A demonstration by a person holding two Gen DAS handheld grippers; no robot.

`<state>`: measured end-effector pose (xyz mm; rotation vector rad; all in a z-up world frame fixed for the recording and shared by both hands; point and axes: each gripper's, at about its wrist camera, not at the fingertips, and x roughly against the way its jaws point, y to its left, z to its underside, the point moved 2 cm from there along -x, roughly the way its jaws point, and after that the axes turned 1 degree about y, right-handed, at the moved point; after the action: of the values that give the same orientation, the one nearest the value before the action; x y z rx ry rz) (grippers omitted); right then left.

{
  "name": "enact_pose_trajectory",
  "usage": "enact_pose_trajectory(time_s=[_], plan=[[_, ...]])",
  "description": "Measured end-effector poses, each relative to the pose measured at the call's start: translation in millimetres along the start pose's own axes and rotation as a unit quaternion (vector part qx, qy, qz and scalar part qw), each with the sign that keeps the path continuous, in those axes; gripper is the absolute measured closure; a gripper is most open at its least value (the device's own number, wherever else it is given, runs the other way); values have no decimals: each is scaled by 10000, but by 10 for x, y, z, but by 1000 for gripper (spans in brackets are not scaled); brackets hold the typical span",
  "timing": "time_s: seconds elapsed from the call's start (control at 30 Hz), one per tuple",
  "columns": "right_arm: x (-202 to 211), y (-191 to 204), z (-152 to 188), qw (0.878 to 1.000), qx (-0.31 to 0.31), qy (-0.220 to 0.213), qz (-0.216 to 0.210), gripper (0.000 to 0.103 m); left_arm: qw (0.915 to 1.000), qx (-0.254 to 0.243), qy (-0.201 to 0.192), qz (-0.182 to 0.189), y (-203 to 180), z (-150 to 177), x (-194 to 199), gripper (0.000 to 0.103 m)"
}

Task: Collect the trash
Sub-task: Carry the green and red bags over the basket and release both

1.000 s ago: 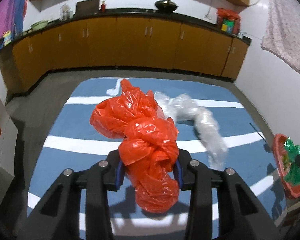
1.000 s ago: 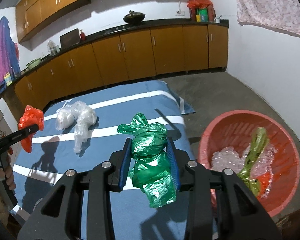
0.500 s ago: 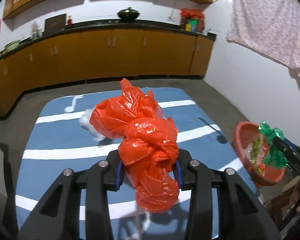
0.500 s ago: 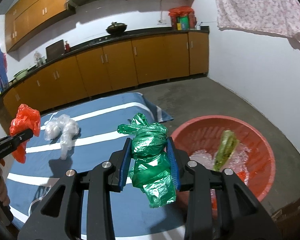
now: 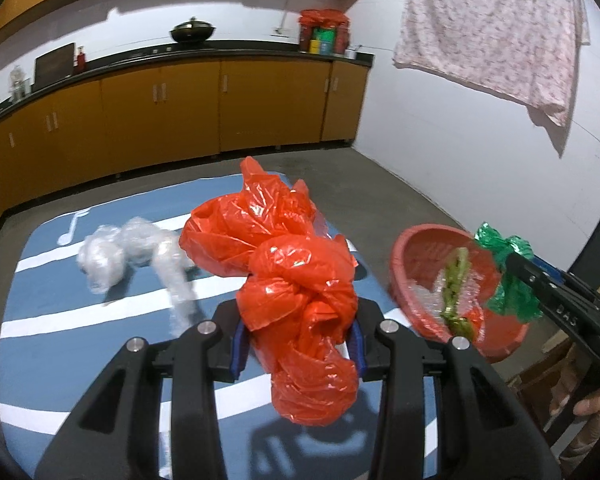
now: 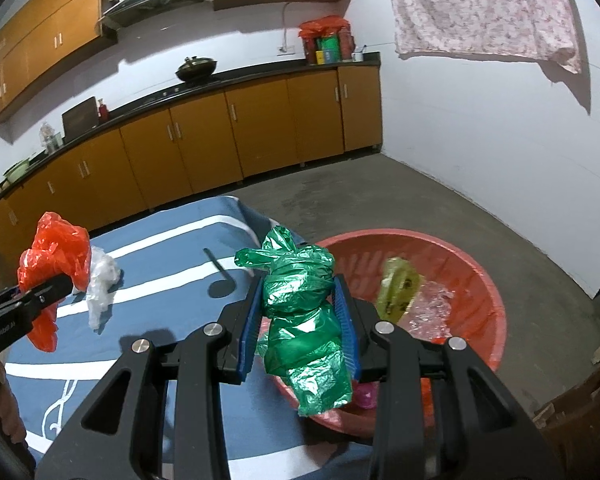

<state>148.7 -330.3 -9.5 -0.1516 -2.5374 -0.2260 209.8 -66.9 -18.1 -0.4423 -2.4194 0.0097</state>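
My left gripper is shut on a crumpled red plastic bag and holds it above the blue striped cloth. My right gripper is shut on a crumpled green plastic bag, at the near left rim of the red basin. The basin holds clear plastic and a yellow-green wrapper. A clear plastic bag lies on the cloth. In the right wrist view the left gripper with the red bag shows at the left.
The cloth-covered table ends just before the basin. Orange cabinets with a black counter line the back wall. A floral cloth hangs on the right wall. Bare grey floor lies beyond the basin.
Both grippers have swung to the right toward the red basin with their bags still held. The green bag now hangs at the basin's rim.
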Motion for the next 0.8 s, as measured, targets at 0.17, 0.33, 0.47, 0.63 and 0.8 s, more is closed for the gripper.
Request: enact_pose_trajectory(time_s=[0.17,0.33,0.47,0.63,0.8], plan=[[21,-157,-31,9998,-107,-45,147,67,9997,-129,51,217,-238,-27,-115,64],[16,-334,-78,9992,-214,-79,324,67,9985,-273,98,472,-477,-49,-228,64],[-13,-458,-111,9983,-340,-91,454,67,9966,-413,156,692,-701,-58,-348,64],[-73,-607,-164,9972,-528,-118,516,67,9936,-516,252,968,-972,-63,-518,64],[-111,-696,-228,9966,-617,-193,518,67,9902,-633,334,1200,-1242,-78,-688,64]])
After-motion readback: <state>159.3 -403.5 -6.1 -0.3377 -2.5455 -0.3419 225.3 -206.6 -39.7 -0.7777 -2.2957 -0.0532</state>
